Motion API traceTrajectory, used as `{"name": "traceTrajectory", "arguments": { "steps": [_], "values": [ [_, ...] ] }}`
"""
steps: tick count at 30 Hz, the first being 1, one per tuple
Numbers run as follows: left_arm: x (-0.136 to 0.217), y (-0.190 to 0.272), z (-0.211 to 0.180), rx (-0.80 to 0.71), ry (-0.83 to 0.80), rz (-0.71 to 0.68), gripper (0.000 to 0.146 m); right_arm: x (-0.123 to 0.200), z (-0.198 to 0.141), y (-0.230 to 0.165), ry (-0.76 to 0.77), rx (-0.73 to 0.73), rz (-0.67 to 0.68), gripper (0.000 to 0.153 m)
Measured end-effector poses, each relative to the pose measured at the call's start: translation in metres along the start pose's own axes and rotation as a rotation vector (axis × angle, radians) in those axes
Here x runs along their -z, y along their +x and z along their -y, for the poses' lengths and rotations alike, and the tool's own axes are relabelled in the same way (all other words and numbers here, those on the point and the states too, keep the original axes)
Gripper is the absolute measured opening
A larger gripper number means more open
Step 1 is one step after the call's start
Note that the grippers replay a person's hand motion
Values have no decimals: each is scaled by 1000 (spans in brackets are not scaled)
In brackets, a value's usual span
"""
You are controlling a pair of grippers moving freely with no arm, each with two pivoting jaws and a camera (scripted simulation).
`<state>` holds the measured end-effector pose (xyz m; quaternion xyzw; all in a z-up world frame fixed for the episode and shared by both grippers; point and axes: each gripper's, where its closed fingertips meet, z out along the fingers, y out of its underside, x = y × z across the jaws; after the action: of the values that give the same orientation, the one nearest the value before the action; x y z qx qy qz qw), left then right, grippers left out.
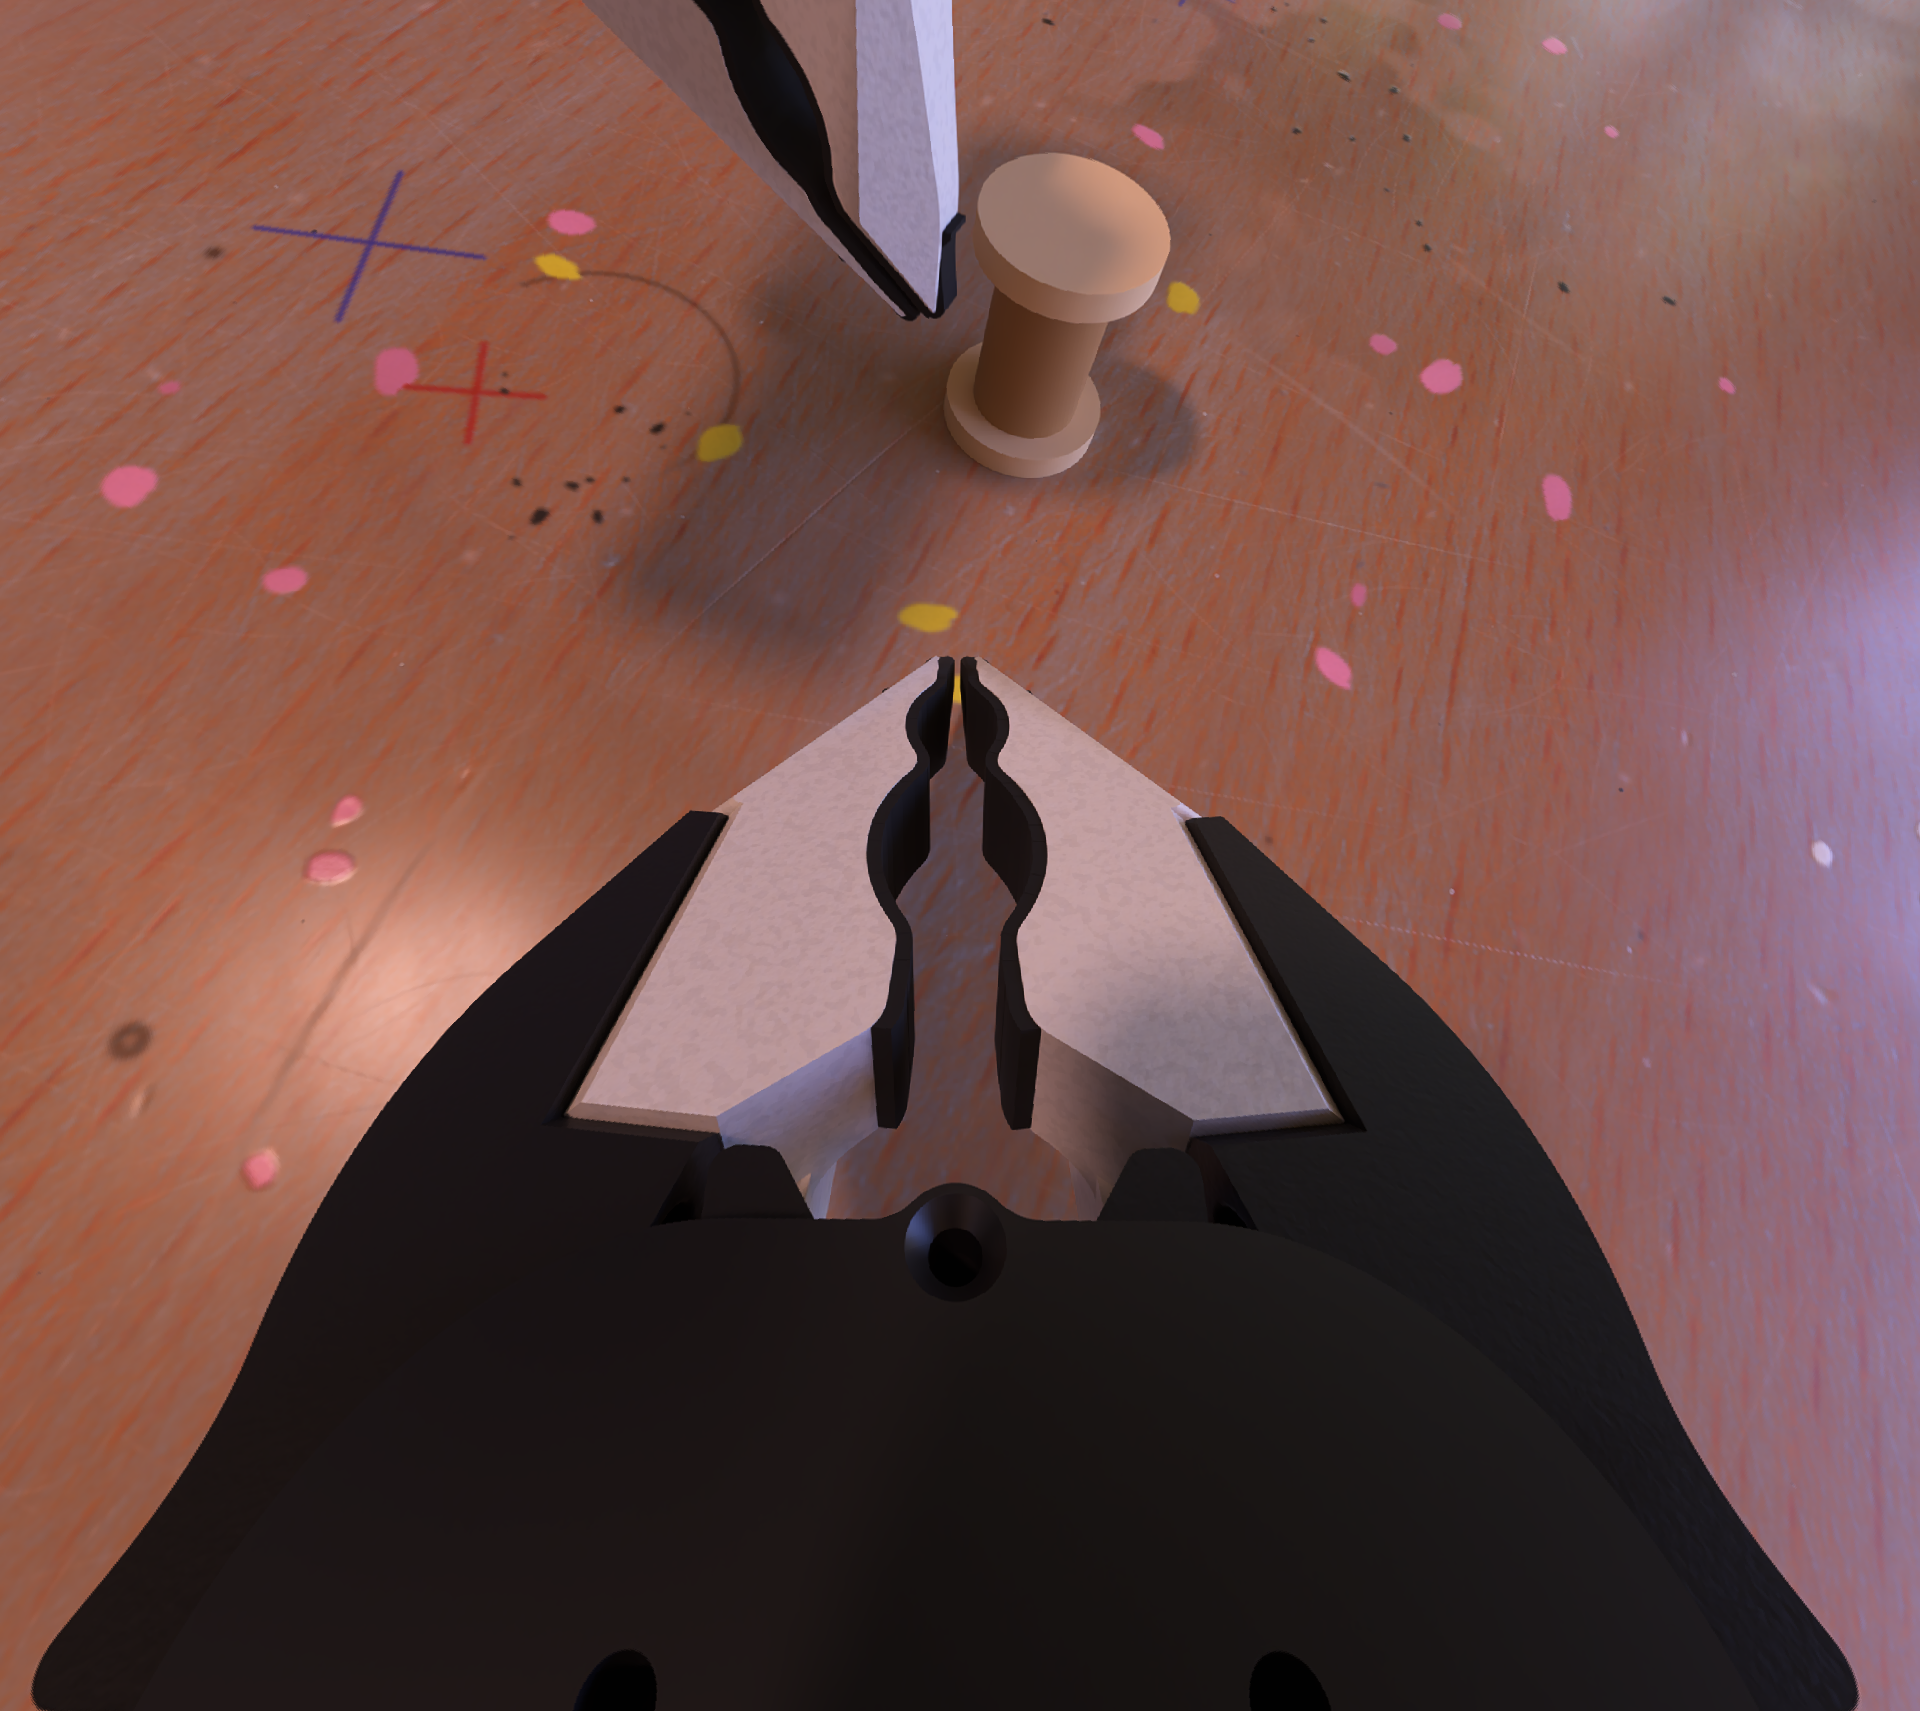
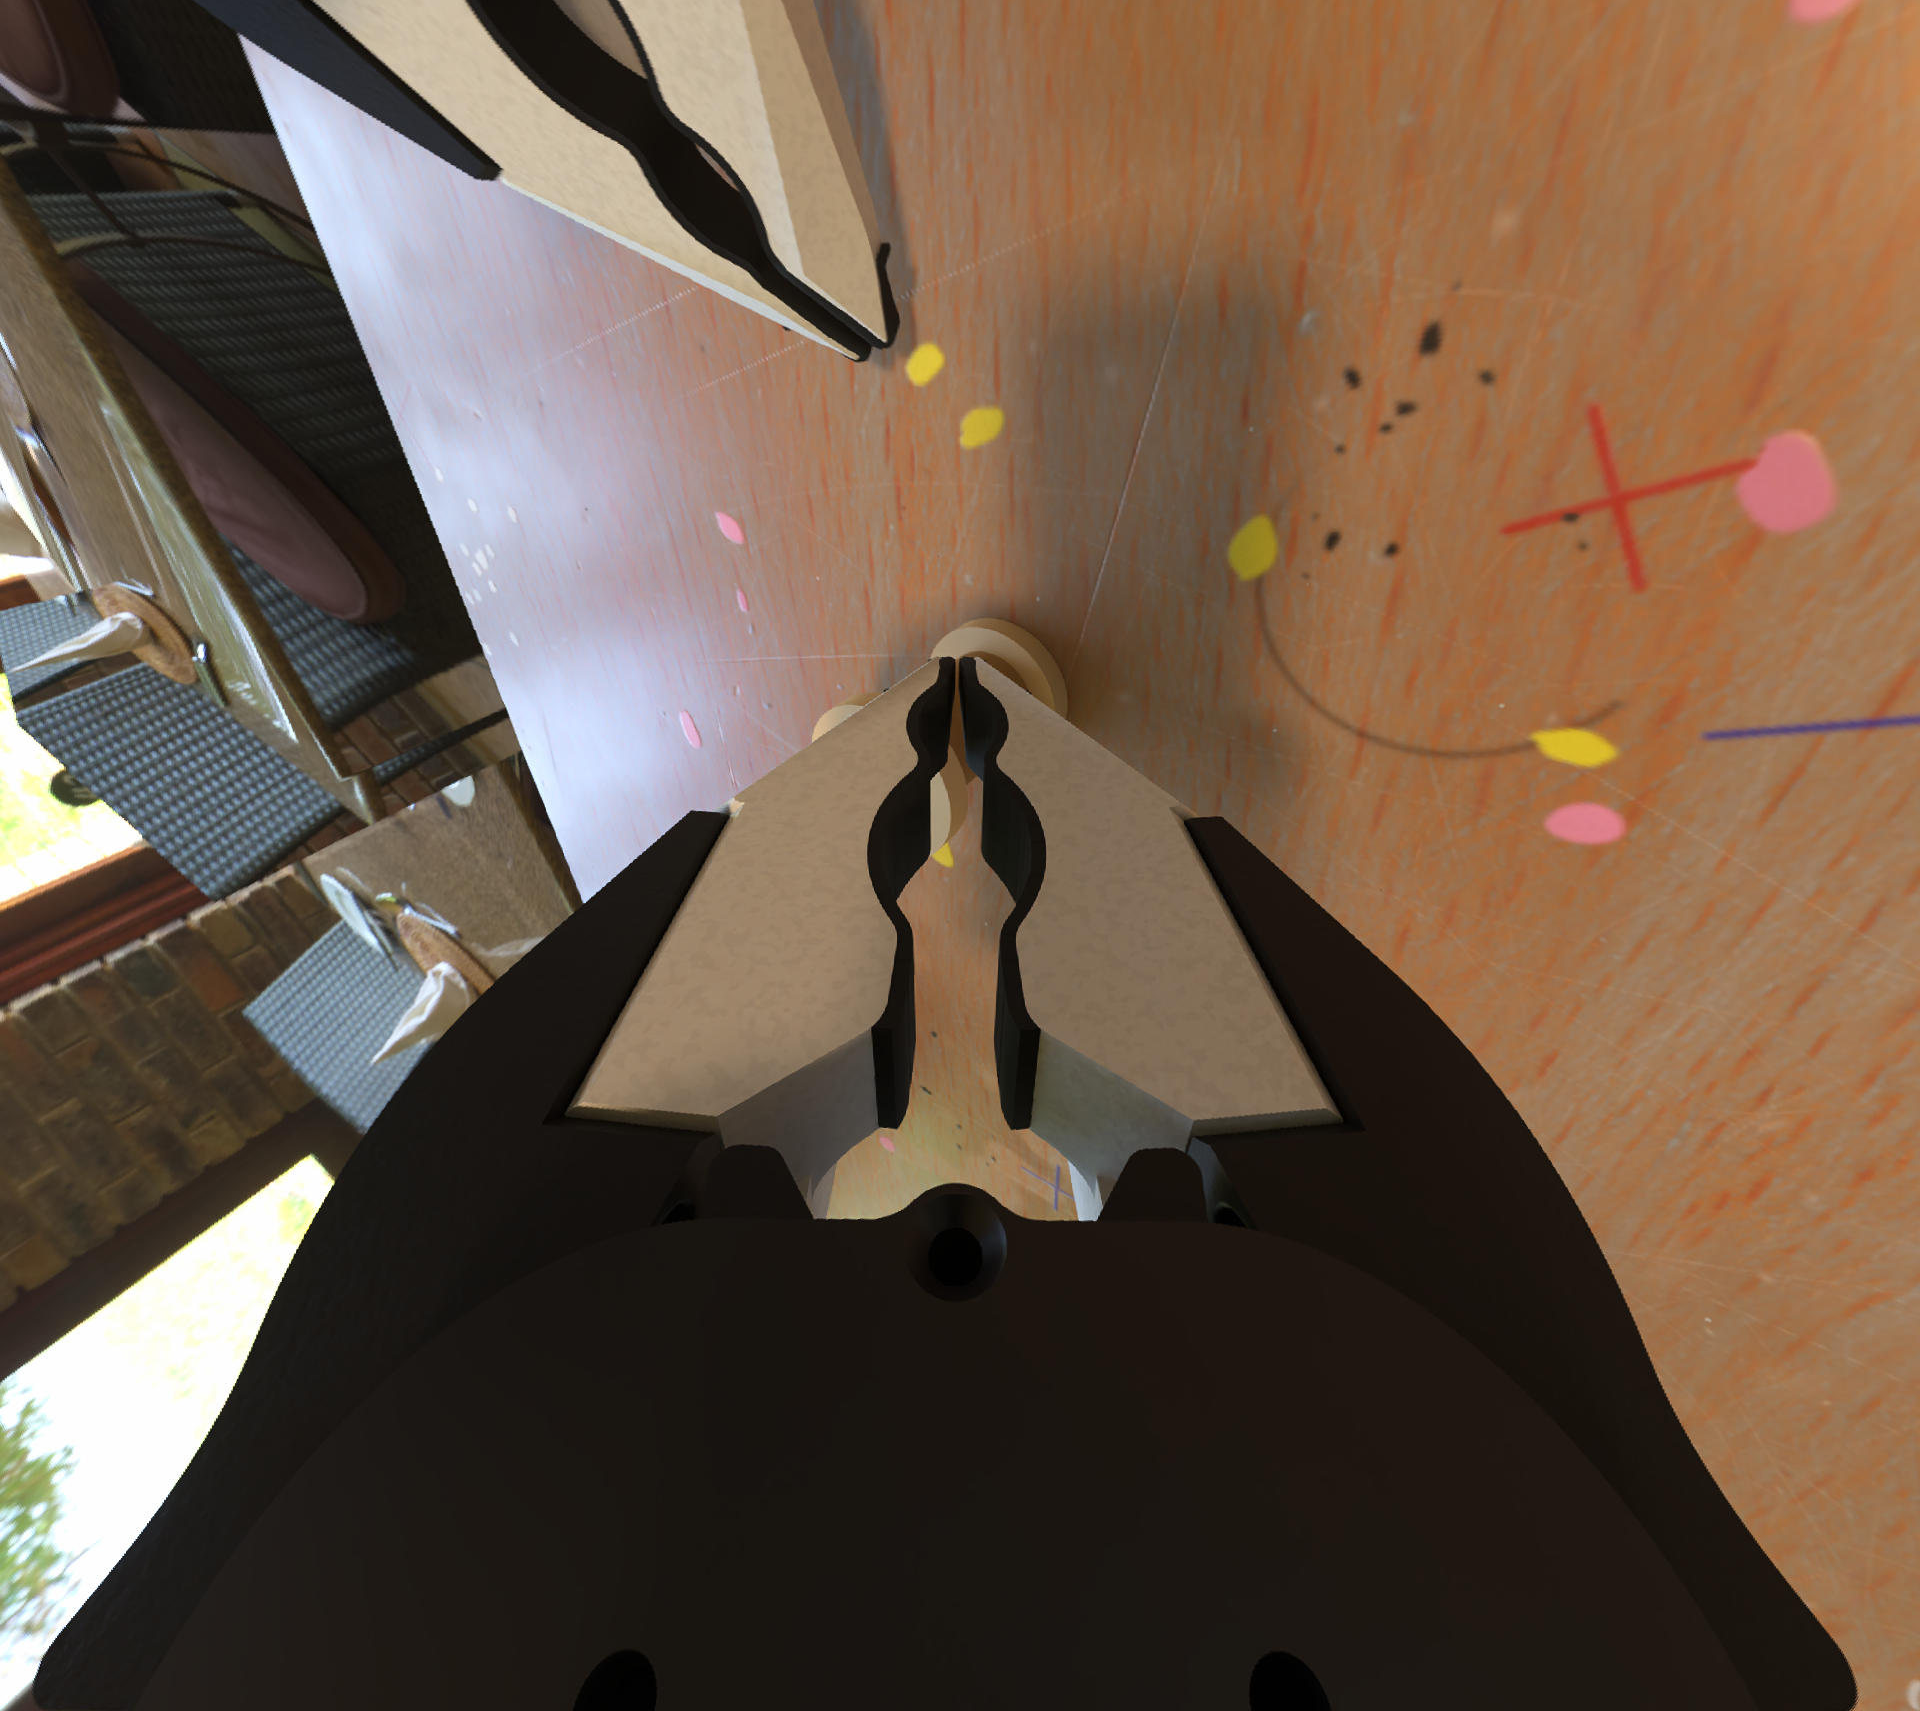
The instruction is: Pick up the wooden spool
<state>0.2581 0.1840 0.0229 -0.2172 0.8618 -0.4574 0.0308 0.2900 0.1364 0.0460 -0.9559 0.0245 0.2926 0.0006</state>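
I am at the approach, with nothing grasped yet: the wooden spool (image 1: pixel 1055 311) stands upright on its lower flange on the paint-speckled table (image 1: pixel 1455 726), untouched so far as I can see. My left tool (image 1: pixel 956 669) hangs back from it with its tips pinched together and nothing between them, pointed roughly at the spool across a bare stretch of table with a yellow spot (image 1: pixel 927 617) just ahead of the tips. My right tool (image 1: pixel 928 305) comes down steeply from above and ends just beside the spool's top flange, on the spool's left as the left wrist view shows it; its tips are likewise drawn together and empty. In the right wrist view, that tool (image 2: pixel 956 669) all but covers the spool (image 2: pixel 1023 664), whose pale flanges peep out on either side of the tips and through the slot between the fingers, so the spool sits just beyond and beneath the tips, not between them. I cannot tell whether the tips graze the flange. As I judge it, the next move calls for parting the right tool's fingers wide enough to clear the flange, shifting over so the narrow barrel lies between them, then sinking and squeezing on the barrel below the top flange. Going down closed would likely knock the spool over.
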Motion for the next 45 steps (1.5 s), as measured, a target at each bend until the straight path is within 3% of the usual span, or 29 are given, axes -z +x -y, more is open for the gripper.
{"name": "traceTrajectory", "arguments": {
  "steps": [10, 13, 15, 19, 22, 25, 29, 31, 34, 41, 43, 45],
  "values": [
    [1, -2, 0, 9, 9, 3, 1, -6, 0, -4, 53, 22, 97, 6],
    [2, -2, -1, 16, 9, 7, 1, -2, 3, -1, 69, 53, 36, 4],
    [3, -2, -1, 19, 8, 8, 1, 1, 5, -7, 95, 76, 67, 4],
    [2, -3, -2, 22, 3, 12, 1, -7, -3, 3, 36, 61, -5, 4],
    [2, -3, -3, 26, -2, 14, 1, 9, 3, -4, 172, 83, -44, 6],
    [4, -4, -6, 36, -9, 20, 1, 27, 5, -19, 400, 107, -117, 25],
    [6, -5, -6, 49, -4, 28, 1, 1, -24, -13, 376, 9, -241, 54],
    [7, -5, -6, 57, -6, 31, 1, -11, -32, -5, 350, -21, -302, 55],
    [6, -3, -7, 61, -20, 39, 1, -18, -30, -12, 371, 8, -268, 41],
    [4, 8, -2, 95, 7, 37, 1, -22, -30, -11, 375, 92, -342, 42],
    [7, 13, 6, 107, 55, 31, 1, -17, -29, -17, 482, 93, -272, 42],
    [12, 19, 18, 123, 129, 11, 1, -1, -25, -34, 652, 103, -84, 42]
  ]
}}
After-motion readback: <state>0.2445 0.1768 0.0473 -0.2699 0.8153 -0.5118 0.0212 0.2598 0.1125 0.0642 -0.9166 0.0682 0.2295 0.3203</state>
